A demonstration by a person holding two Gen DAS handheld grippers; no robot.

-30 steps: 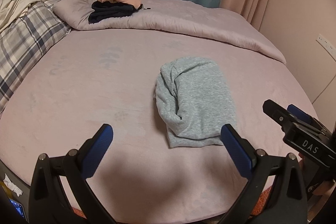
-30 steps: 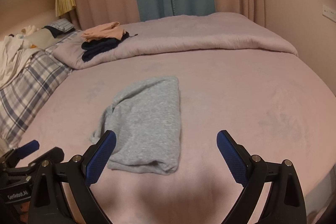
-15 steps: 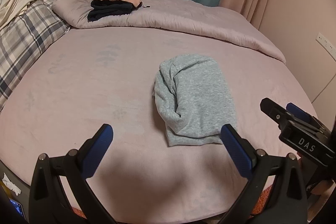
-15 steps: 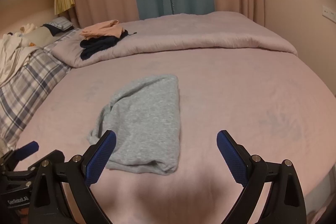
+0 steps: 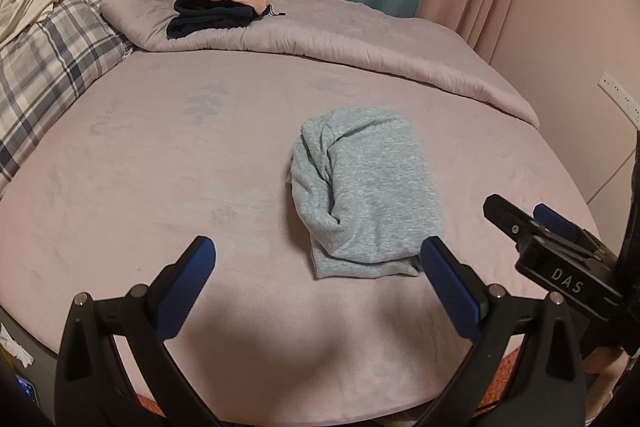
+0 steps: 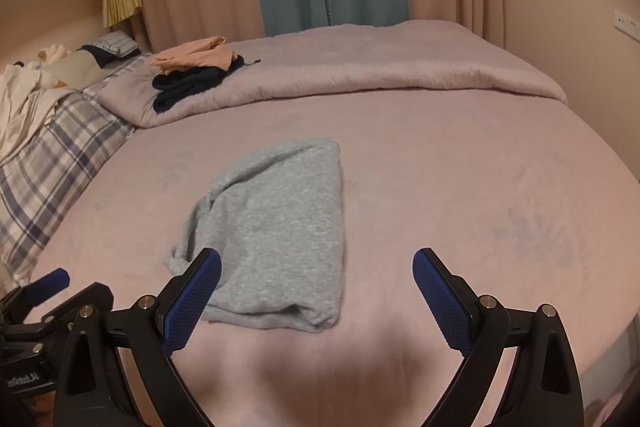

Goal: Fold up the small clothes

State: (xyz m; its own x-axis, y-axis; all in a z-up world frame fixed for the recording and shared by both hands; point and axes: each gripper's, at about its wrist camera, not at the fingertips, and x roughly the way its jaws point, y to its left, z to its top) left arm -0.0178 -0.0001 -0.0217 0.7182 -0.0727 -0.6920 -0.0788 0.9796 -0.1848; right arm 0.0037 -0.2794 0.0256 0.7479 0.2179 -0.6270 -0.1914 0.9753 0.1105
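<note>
Here, grey garment [image 5: 366, 195] seen folded on pink bed [image 5: 160, 167], near front edge, left side bunched. Left gripper [image 5: 316, 267] held spread wide, empty, just short of garment's near edge; right pad [image 5: 450, 287] close beside its near right corner. Right gripper [image 6: 316, 283] likewise spread wide, empty, left pad [image 6: 194, 301] overlapping garment's near left part in view; contact cannot be told. Peach and dark clothes [image 5: 216, 5] stacked on rolled quilt [image 5: 360, 43] far behind. Plaid pillow [image 5: 44, 55] at left.
</note>
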